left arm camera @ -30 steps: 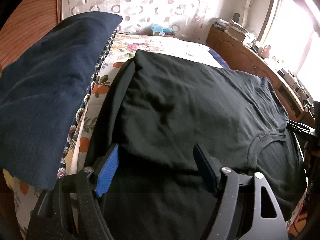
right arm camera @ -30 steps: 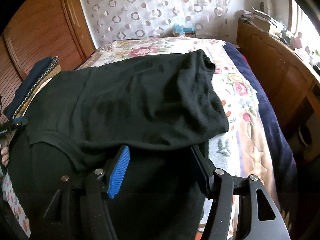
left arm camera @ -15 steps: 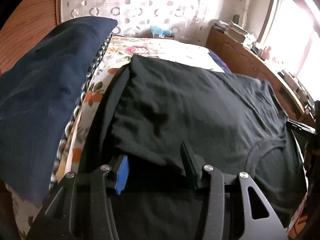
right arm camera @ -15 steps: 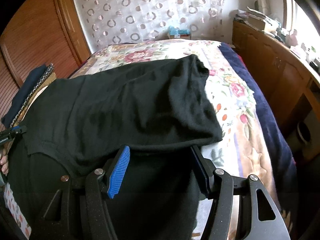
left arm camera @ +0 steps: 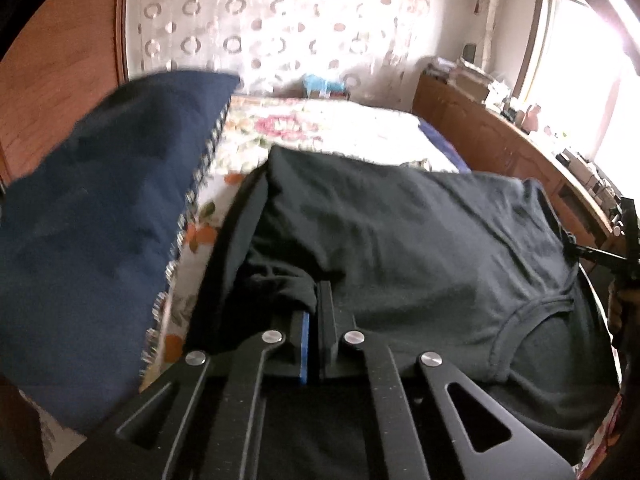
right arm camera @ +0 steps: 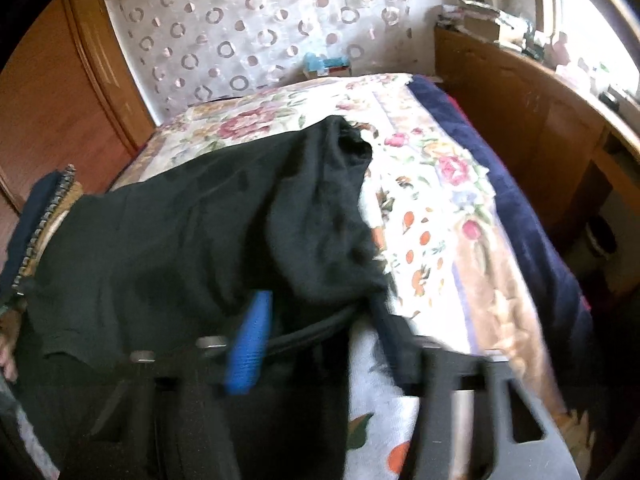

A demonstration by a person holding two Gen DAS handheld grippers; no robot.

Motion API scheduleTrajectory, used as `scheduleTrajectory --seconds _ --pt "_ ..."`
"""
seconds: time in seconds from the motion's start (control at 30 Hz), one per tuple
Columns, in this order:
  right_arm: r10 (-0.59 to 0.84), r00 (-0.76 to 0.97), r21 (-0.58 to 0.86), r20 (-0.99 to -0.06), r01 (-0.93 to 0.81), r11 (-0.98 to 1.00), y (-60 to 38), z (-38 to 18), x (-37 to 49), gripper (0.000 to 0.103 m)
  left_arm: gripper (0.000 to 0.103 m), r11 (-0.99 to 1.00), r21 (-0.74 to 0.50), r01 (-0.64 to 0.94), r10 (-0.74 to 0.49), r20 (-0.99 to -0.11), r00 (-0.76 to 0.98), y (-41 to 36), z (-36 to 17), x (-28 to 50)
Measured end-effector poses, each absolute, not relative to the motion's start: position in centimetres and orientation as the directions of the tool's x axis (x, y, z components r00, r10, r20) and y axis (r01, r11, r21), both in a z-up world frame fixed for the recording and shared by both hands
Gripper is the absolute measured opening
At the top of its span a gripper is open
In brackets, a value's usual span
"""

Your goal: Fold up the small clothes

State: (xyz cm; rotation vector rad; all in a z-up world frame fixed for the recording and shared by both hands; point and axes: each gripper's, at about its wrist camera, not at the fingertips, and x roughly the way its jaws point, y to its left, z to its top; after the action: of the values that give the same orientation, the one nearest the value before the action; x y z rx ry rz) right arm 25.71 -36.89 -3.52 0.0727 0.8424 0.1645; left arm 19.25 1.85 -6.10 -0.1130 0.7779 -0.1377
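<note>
A black T-shirt [left arm camera: 400,232] lies folded over on the flowered bedspread [left arm camera: 320,136]; its neckline shows at the lower right. My left gripper [left arm camera: 314,304] is shut on a bunched fold of the black shirt at its near left edge. In the right wrist view the shirt [right arm camera: 200,232] fills the left half. My right gripper [right arm camera: 320,316] is open at the shirt's near right corner, with a fold of cloth lying between the blue finger [right arm camera: 250,344] and the black finger; the view is blurred.
A folded navy garment [left arm camera: 100,240] lies on a raised stack at the left. A wooden sideboard [left arm camera: 520,152] with clutter runs along the right. A navy blanket [right arm camera: 520,208] edges the bed on the right. A patterned curtain hangs behind.
My left gripper has closed on the shirt's left fold and lifted it slightly. My right gripper has stayed open and shifted right, and the shirt's right corner has bunched up.
</note>
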Motion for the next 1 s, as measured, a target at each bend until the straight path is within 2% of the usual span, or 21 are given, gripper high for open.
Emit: scheduleTrajectory --seconds 0.03,0.1,0.27,0.53,0.77,1.0 --pt "0.170 0.658 0.121 -0.734 -0.120 0.985 -36.8 -3.4 25.8 0.012 0.003 0.984 -0.155 0.087 -0.170 -0.672 0.720 1.9 -5.6 18.9" --pt "0.171 0.690 0.104 -0.703 -0.138 0.985 -36.5 -2.6 25.3 0.009 0.003 0.985 -0.148 0.086 -0.162 -0.647 0.745 2.2 -4.6 18.4" --pt "0.172 0.784 0.058 -0.596 -0.173 0.983 -35.4 1.4 22.8 0.008 0.003 0.983 -0.156 0.091 -0.167 -0.589 0.791 3.1 -2.3 17.4" --pt "0.183 0.843 0.019 -0.506 -0.201 0.979 -34.0 5.1 18.6 0.007 0.003 0.978 -0.180 0.104 -0.185 -0.526 0.830 4.9 -0.3 15.0" --pt "0.123 0.820 -0.008 -0.559 -0.154 0.988 -34.0 3.6 20.6 0.007 0.003 0.976 -0.175 0.133 -0.207 -0.535 0.819 4.2 -0.7 14.9" --pt "0.194 0.816 0.033 -0.544 -0.210 0.977 -33.0 6.0 18.4 0.005 0.003 0.974 -0.181 0.139 -0.214 -0.507 0.835 4.9 0.7 12.7"
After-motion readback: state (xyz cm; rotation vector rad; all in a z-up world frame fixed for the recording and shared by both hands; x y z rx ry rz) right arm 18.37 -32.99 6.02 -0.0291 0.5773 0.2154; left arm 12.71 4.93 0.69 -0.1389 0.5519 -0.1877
